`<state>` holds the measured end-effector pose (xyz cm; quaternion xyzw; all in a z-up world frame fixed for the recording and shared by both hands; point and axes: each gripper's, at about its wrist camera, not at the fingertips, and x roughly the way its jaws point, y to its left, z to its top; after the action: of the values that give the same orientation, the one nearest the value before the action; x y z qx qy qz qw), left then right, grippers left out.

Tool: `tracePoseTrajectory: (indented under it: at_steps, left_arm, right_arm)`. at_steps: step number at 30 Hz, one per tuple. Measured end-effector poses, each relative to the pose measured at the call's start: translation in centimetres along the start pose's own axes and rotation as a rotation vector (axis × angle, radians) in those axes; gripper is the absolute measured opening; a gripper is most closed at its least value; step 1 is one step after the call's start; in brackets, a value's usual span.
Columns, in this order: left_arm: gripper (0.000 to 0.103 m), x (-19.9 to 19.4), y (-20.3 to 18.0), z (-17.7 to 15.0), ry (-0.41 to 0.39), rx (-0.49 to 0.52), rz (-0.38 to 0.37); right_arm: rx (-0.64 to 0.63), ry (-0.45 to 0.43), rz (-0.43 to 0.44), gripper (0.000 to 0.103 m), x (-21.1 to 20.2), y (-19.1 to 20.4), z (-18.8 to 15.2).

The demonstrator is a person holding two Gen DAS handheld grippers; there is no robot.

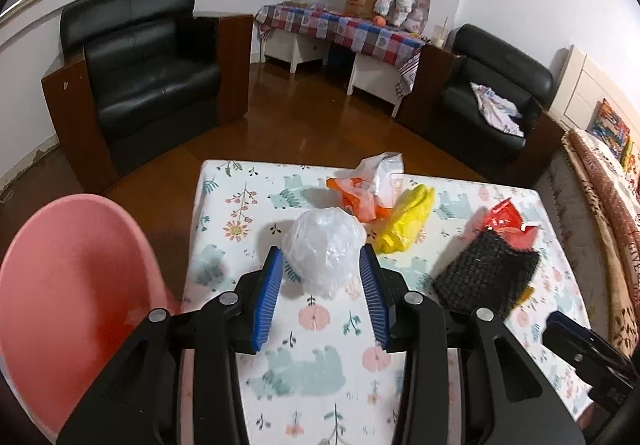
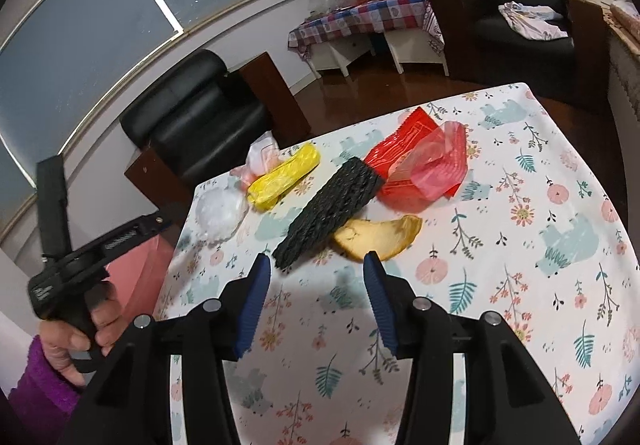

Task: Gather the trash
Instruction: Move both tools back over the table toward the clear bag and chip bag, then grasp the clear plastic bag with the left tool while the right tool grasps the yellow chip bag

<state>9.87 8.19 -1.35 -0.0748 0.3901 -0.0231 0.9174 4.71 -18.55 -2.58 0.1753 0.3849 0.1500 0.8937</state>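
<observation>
Trash collection barely under way: my left tongs (image 1: 322,265) straddle a crumpled clear plastic ball (image 1: 324,249) beside the pink bin (image 1: 76,285).

From what I can see, nearly everything is left on the floral surface (image 2: 520,285): the yellow bag (image 2: 286,175), the orange-and-white bag (image 1: 370,185), the red wrappers (image 2: 420,161), the black mesh pad (image 2: 332,205) and the brown peel (image 2: 380,233), all clustered together; I see a smear of red in the bin but cannot tell what it is. My left tongs stand wide, blue pads on either side of the ball, seemingly just touching it, not yet squeezing. My right tongs (image 2: 318,269) are released and empty, hovering just short of the mesh pad and peel.
</observation>
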Motion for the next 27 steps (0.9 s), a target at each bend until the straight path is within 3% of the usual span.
tracePoseTrajectory:
  at_steps: [9, 18, 22, 27]
  left_arm:
    - [0.04, 3.9, 0.0, -0.1, 0.058, -0.024, 0.009]
    - [0.04, 4.5, 0.0, -0.6, 0.04, -0.017, 0.004]
    - [0.023, 4.2, -0.2, -0.7, 0.021, -0.003, 0.001]
    - [0.012, 3.6, -0.3, -1.0, 0.014, 0.007, -0.015]
  right_arm:
    - [0.039, 0.003, -0.041, 0.048, 0.9, -1.7, 0.3]
    - [0.066, 0.0, -0.122, 0.048, 2.1, -4.2, 1.0]
    - [0.075, 0.009, -0.126, 0.048, 2.8, -4.7, 1.5]
    - [0.067, 0.018, -0.129, 0.048, 3.8, -4.5, 1.8]
